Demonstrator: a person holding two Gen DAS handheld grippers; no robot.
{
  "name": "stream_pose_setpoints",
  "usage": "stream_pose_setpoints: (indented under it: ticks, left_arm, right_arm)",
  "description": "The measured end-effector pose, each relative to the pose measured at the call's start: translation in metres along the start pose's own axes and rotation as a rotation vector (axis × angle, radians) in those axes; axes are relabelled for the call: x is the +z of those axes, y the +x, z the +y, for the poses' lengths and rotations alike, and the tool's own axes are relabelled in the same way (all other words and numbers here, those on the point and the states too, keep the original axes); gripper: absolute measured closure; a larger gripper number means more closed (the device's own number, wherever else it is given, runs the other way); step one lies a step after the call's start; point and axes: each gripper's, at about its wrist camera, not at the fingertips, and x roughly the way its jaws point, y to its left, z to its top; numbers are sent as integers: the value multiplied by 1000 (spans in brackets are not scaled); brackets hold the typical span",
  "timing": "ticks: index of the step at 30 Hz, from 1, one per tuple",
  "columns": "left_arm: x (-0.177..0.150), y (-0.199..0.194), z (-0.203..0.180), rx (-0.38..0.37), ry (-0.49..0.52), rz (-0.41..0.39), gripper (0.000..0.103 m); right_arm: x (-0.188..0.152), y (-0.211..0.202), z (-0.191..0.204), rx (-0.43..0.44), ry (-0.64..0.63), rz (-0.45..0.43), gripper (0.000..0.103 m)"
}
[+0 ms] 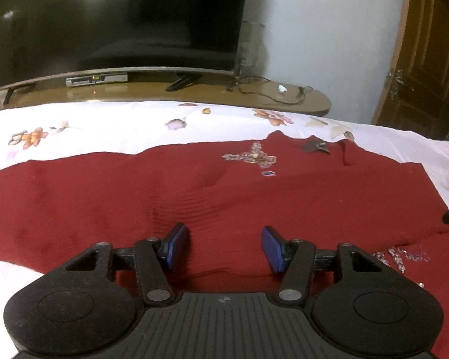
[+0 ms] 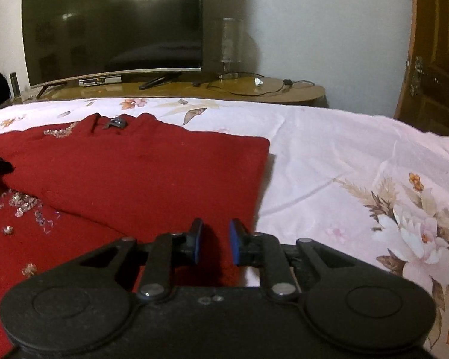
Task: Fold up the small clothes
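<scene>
The red garment (image 1: 170, 191) is lying spread flat on the bed (image 1: 104, 125), over a white bedsheet (image 2: 329, 161) printed with flowers, and it is reaching almost to the bed's far edge, where the television stand (image 1: 194, 89) is standing just beyond. You are looking at a folded layer in the right wrist view: one panel of the garment (image 2: 152, 173) is lying doubled over the rest, its straight side edge running toward the near edge of the bed. Beaded decoration (image 1: 251, 157) is sitting near the neckline at the far side, and more clear beads (image 2: 24, 206) are showing on the lower layer.

Your left gripper (image 1: 224, 246) is hovering over the middle of the cloth with its jaws standing well apart; nothing is between its blue pads (image 1: 176, 245), and they are not pressing on the fabric.

Your right gripper (image 2: 215, 240) is hanging over the garment's right edge, next to bare sheet. Its jaws are standing narrowly parted, with a clear gap between them and no cloth pinched there.

A television (image 2: 113, 27) is standing dark on the stand, and a wooden door (image 1: 425, 53) is showing beyond the bed's far right corner.
</scene>
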Motion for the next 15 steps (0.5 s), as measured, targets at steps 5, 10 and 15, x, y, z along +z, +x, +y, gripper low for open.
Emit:
stream_pose_setpoints:
  ticks: [5,10,15]
  left_arm:
    - [18,-10,-13,15,40,-92,47]
    - [44,23,-39,-21,37,-64,47]
    - [31,49,-60,24,101,17,37]
  right_arm:
    - [14,-4,14,-3,0,-49,78]
    - [54,31,31,27,60,-68,76]
    - [71,76,67,106,44,-22,77]
